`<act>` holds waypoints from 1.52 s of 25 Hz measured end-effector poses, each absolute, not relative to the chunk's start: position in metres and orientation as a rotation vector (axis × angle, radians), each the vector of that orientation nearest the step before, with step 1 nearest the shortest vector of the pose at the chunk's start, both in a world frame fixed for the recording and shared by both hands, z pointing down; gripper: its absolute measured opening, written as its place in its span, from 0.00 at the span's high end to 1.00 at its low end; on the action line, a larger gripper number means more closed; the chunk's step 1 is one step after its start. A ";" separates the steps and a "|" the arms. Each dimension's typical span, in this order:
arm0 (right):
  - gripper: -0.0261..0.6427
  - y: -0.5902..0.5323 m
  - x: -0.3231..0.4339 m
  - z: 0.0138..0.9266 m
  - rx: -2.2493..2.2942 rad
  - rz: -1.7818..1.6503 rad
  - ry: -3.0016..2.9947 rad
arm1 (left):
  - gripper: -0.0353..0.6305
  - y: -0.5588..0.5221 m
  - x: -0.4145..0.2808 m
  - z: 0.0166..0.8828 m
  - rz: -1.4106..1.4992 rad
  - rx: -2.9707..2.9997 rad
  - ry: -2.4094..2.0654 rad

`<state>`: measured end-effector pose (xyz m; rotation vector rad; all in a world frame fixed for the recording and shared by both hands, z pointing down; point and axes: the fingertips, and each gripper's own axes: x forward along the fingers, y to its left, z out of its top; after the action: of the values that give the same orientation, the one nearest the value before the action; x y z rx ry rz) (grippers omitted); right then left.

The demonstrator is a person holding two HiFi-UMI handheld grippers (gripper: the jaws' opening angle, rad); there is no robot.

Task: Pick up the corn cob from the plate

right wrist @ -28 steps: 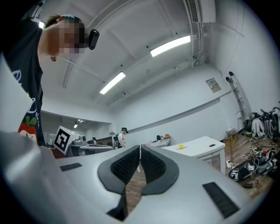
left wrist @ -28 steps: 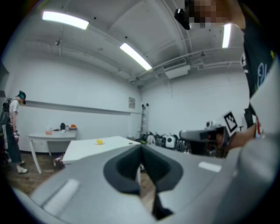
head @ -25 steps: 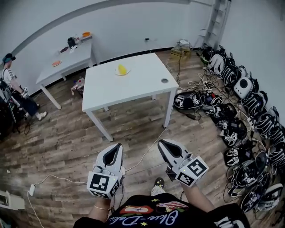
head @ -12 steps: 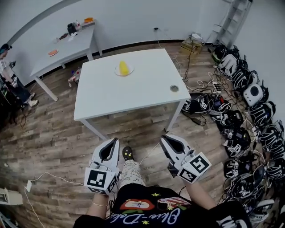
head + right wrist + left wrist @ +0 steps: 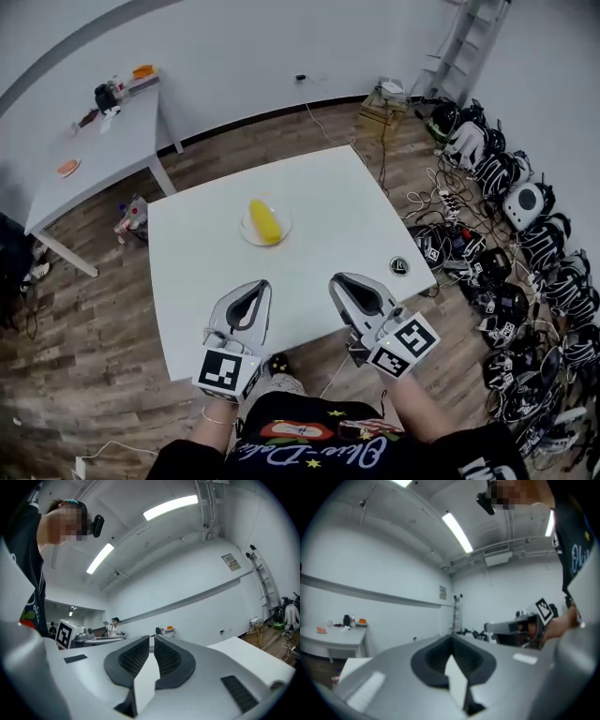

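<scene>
— When you look down from the head view, where are the edges and the free room?
— Both grippers' tips overlap the near edge of the white tabletop (image 5: 328, 206). Wooden floor (image 5: 103, 309) lies open to its left. To its right, a heap of gear and cables (image 5: 511, 262) runs along the wall. A second table (image 5: 94, 141) stands well apart at the far left.
— And what holds something?
— One plate (image 5: 246, 231), near the middle of the tabletop, with the yellow corn cob (image 5: 264, 221) lying in it. A small round disc (image 5: 398, 266) sits near the right corner.
— The grippers?
— The left gripper (image 5: 253, 289) and right gripper (image 5: 340, 283) are side by side, short of the plate and touching nothing. The corn cob lies well ahead of them.
— What does the left gripper view give?
— Its fingers (image 5: 431, 660) are together, with nothing between them. Beyond the tips are a bare wall, the second table at the left and the right gripper at the right.
— And the right gripper view?
— The fingers are pressed together there too, with only a thin seam, and hold nothing. The tabletop spreads out to the right, and a person (image 5: 112, 626) stands far off by the wall.
</scene>
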<state>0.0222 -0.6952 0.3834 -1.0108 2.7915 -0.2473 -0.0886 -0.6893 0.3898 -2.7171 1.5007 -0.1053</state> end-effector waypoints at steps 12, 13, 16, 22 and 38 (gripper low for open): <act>0.93 -0.835 -0.072 0.410 -1.059 -0.369 2.873 | 0.95 -0.803 -0.168 0.391 -0.042 -2.777 1.589; 0.93 -0.843 -0.073 0.417 -1.082 -0.385 2.875 | 0.95 -0.804 -0.169 0.391 -0.041 -2.777 1.591; 0.93 -0.869 -0.086 0.442 -1.192 -0.381 2.931 | 0.95 -0.815 -0.177 0.395 -0.060 -2.771 1.619; 0.62 -0.916 -0.138 0.502 -1.302 -0.341 3.226 | 0.95 -0.824 -0.186 0.386 0.003 -2.804 1.603; 0.54 -0.985 -0.158 0.628 -1.403 -0.723 3.599 | 0.95 -0.812 -0.233 0.388 0.009 -2.743 1.804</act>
<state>-0.1579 -0.9855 0.6275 -1.4028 3.5987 -0.7230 -0.2329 -0.8121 0.3884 -2.7429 1.8035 0.0094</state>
